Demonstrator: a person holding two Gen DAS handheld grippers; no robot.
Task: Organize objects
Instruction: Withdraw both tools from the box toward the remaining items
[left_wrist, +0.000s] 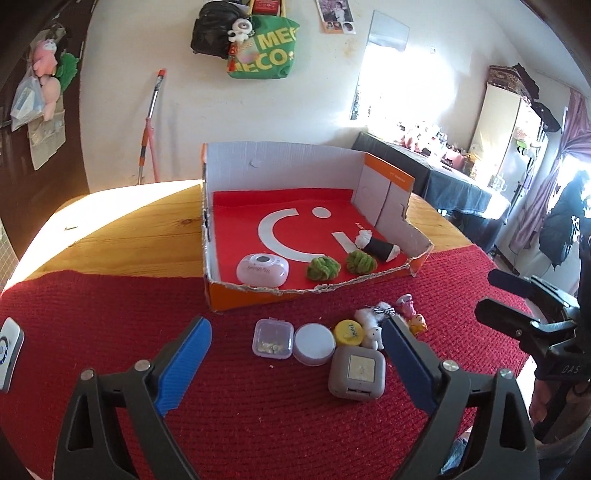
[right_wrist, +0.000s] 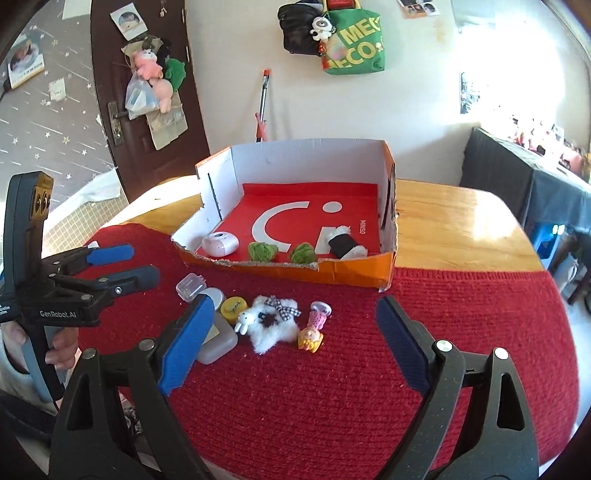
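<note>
An open cardboard box (left_wrist: 369, 173) (right_wrist: 354, 271) with a red floor holds a pink oval case (left_wrist: 262, 272) (right_wrist: 219, 244), two green pompoms (left_wrist: 324, 268) (right_wrist: 263, 252) and a black-and-white roll (left_wrist: 380, 248) (right_wrist: 345, 243). On the red mat in front lie a clear square box (left_wrist: 272, 339) (right_wrist: 190, 286), a white round tin (left_wrist: 314, 343), a yellow cap (left_wrist: 348, 331) (right_wrist: 234, 307), a grey square case (left_wrist: 357, 373), a white fluffy rabbit star (right_wrist: 271, 323) and a pink figurine (right_wrist: 314, 326). My left gripper (left_wrist: 297, 334) (right_wrist: 142, 264) is open and empty above the small boxes. My right gripper (right_wrist: 295, 314) is open and empty above the toys.
The red knitted mat (left_wrist: 258, 424) (right_wrist: 480, 314) covers the near part of a wooden table (left_wrist: 129, 229) (right_wrist: 450, 229). A white device (left_wrist: 9, 350) lies at the mat's left edge. A mop (left_wrist: 151, 125) leans on the wall behind.
</note>
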